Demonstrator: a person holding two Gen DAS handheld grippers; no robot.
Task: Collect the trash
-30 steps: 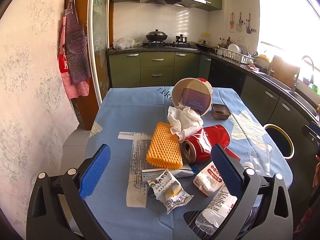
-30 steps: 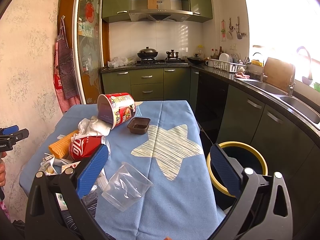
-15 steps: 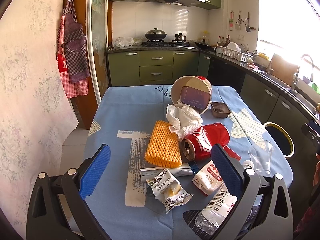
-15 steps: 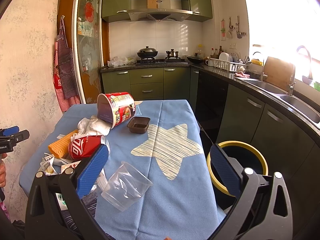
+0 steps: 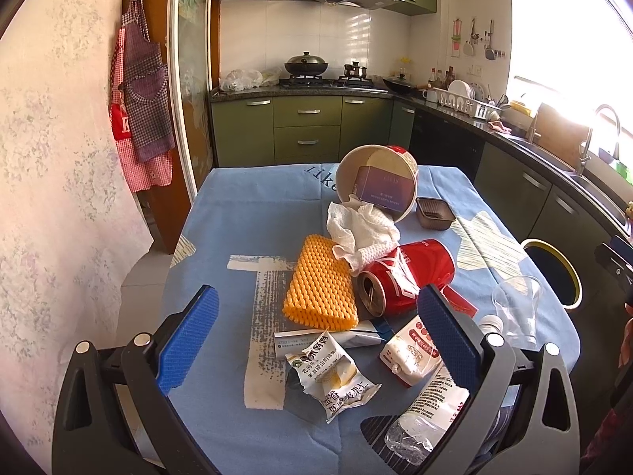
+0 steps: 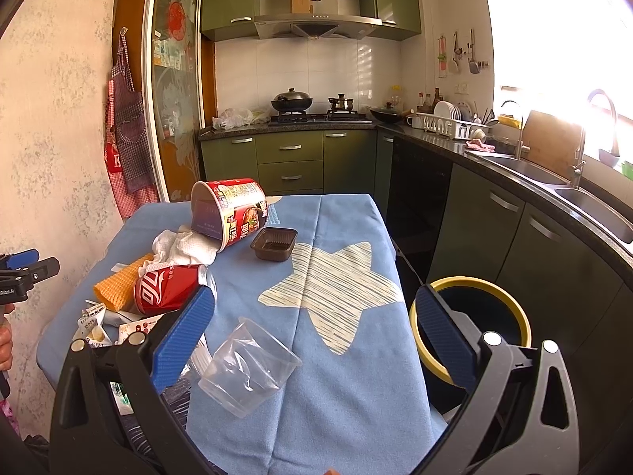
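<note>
Trash lies piled on the blue tablecloth (image 5: 237, 229): an orange foam net (image 5: 320, 281), a dented red can (image 5: 407, 275), a crumpled white tissue (image 5: 360, 233), a tipped noodle cup (image 5: 378, 186), a brown plastic tray (image 5: 435, 213), snack wrappers (image 5: 332, 372), a plastic bottle (image 5: 427, 411) and a clear cup (image 6: 249, 364). My left gripper (image 5: 316, 328) is open above the wrappers at the table's near edge. My right gripper (image 6: 316, 324) is open, hovering over the clear cup and the star print. The yellow-rimmed bin (image 6: 474, 324) stands on the floor to the right of the table.
Green kitchen cabinets (image 6: 292, 154) and a stove line the back wall. A dark counter with a sink (image 6: 526, 166) runs along the right side. Aprons (image 5: 142, 99) hang on the left wall beside a glass door.
The left wrist view has tilted slightly downward and nearer to the pile. The right gripper has barely moved. Both stay open and hold nothing.
</note>
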